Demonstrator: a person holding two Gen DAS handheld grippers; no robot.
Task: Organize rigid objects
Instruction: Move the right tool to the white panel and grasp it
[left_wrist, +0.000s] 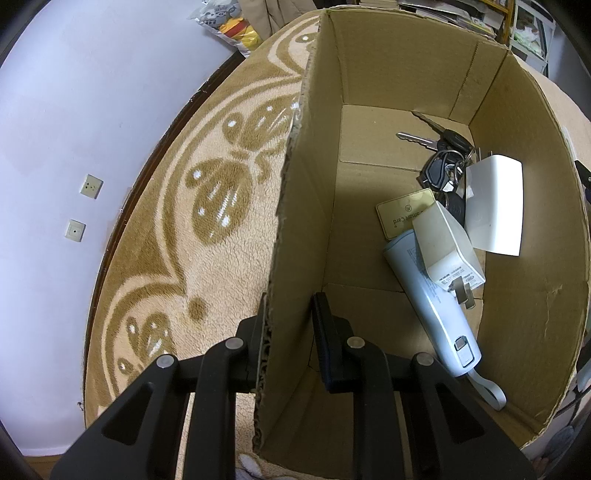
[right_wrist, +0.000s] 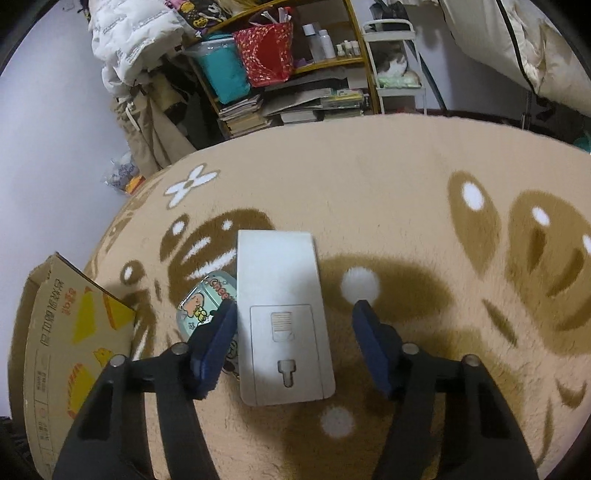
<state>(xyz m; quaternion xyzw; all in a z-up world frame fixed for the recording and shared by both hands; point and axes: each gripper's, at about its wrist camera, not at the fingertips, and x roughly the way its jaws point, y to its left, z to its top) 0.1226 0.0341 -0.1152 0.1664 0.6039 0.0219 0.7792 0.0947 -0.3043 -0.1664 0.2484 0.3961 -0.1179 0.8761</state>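
Observation:
My left gripper (left_wrist: 288, 314) is shut on the left wall of the cardboard box (left_wrist: 295, 206), one finger outside and one inside. In the box lie a bunch of keys (left_wrist: 443, 158), a gold card (left_wrist: 400, 212), a white charger (left_wrist: 448, 251), a white adapter (left_wrist: 495, 206) and a pale blue power bank (left_wrist: 432, 299). My right gripper (right_wrist: 293, 306) is open, its fingers either side of a white flat device (right_wrist: 282, 314) lying back-up on the blanket. A small cartoon-print case (right_wrist: 207, 299) lies partly under the left finger (right_wrist: 214, 343).
The brown-patterned beige blanket (right_wrist: 406, 184) covers the surface. The box (right_wrist: 62, 332) stands at the left of the right wrist view. Behind the blanket are cluttered shelves (right_wrist: 295, 74) with books and bags. A lilac wall (left_wrist: 55, 147) is on the left.

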